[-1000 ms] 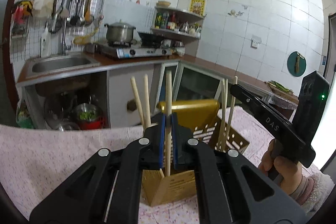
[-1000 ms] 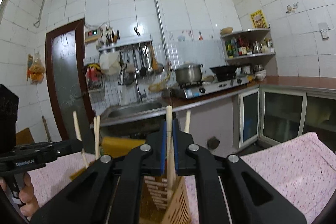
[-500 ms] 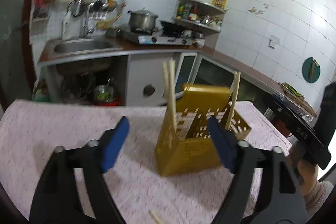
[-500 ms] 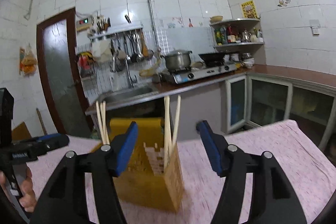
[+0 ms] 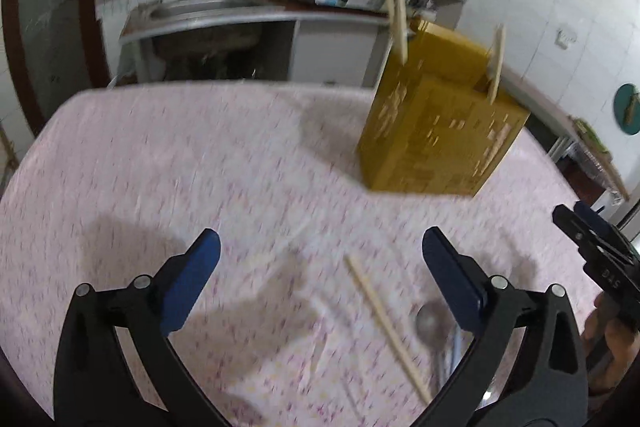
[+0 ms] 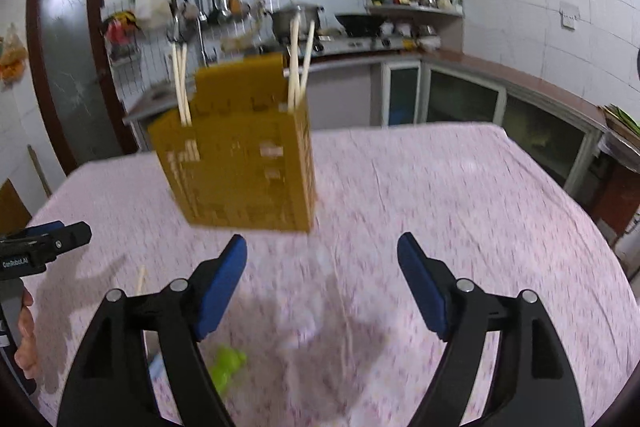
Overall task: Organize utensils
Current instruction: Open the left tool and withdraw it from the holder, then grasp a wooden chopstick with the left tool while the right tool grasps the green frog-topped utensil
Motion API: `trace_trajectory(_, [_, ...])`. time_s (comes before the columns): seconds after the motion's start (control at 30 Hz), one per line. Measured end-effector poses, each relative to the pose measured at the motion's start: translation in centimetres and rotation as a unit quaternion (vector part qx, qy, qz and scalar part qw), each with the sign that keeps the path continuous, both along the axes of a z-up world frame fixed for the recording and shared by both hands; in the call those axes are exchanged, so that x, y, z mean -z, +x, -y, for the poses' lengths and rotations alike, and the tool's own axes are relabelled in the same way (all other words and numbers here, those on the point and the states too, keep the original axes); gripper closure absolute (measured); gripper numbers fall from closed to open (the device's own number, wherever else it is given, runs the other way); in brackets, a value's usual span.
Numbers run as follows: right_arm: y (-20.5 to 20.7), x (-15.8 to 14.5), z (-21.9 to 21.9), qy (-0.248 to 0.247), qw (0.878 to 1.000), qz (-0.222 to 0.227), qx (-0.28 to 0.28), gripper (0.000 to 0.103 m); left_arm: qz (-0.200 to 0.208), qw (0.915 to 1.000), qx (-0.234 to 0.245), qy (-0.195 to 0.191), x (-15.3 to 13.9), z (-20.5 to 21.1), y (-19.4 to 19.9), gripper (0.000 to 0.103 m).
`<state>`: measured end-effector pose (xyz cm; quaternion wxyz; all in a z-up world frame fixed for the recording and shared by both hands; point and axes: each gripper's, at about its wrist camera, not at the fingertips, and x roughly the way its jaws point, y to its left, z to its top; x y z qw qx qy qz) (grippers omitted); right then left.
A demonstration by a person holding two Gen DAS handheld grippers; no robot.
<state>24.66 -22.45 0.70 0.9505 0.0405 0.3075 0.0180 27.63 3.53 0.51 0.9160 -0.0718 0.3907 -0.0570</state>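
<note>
**Both grippers empty above the kitchen table**

Nearest to us, the left gripper (image 5: 320,251) hangs over the pink cloth-covered table (image 5: 180,155) with its blue pads spread wide; its jaws have just been opening and nothing lies between them. Just beyond and below its right pad, a loose chopstick (image 5: 386,323) lies flat on the cloth beside a metal spoon (image 5: 430,323), whose handle runs under the gripper. Our right gripper (image 6: 322,251) likewise has its pads parted and bare, its jaws having just been opening. Beneath it we make out a small green thing (image 6: 228,367), too blurred to name, and a thin stick (image 6: 344,315) on the cloth. Farther out, the yellow utensil holder (image 6: 240,159) stands upright on the table, apart from both grippers, with chopsticks (image 6: 298,59) rising from its end compartments. Behind it run the sink (image 5: 200,11), the stove with a steel pot (image 6: 296,19), and the tiled wall.
</note>
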Motion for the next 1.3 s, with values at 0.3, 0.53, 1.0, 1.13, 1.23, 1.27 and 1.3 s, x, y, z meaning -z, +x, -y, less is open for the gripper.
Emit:
trace_trajectory(0.3, [-2.7,3.1,-1.8,0.003,0.999,-0.051,0.007,0.023,-0.052,0.9986,-0.004,0.007,3.3,0.8,-1.1,0.005])
trace_trajectory(0.53, [-3.4,4.7,-3.1,0.006,0.996,-0.088,0.003,0.024,-0.096,0.9953,-0.003,0.002,4.8,1.6,-0.9,0.019])
trace_trajectory(1.0, [-2.0,5.8,-5.9,0.021,0.988,-0.151,-0.023,0.060,-0.122,0.9921,0.030,0.005,5.2,4.4,0.8,0.051])
trace_trajectory(1.13, [-1.5,6.2,-6.5,0.027,0.986,-0.159,-0.033,0.073,-0.127,0.9911,0.035,0.020,5.3,5.0,1.3,0.052])
trace_trajectory(1.23, [-1.5,6.2,-6.8,0.024,0.986,-0.159,-0.042,0.077,-0.122,0.9913,0.042,0.026,5.3,5.3,1.7,0.057])
trace_trajectory(1.27, [-1.6,6.2,-6.8,0.024,0.986,-0.159,-0.043,0.077,-0.120,0.9915,0.042,0.027,5.3,5.1,1.8,0.064])
trace_trajectory(1.3, [-1.6,6.2,-6.7,0.027,0.986,-0.159,-0.044,0.077,-0.119,0.9917,0.042,0.027,5.3,5.0,1.9,0.067])
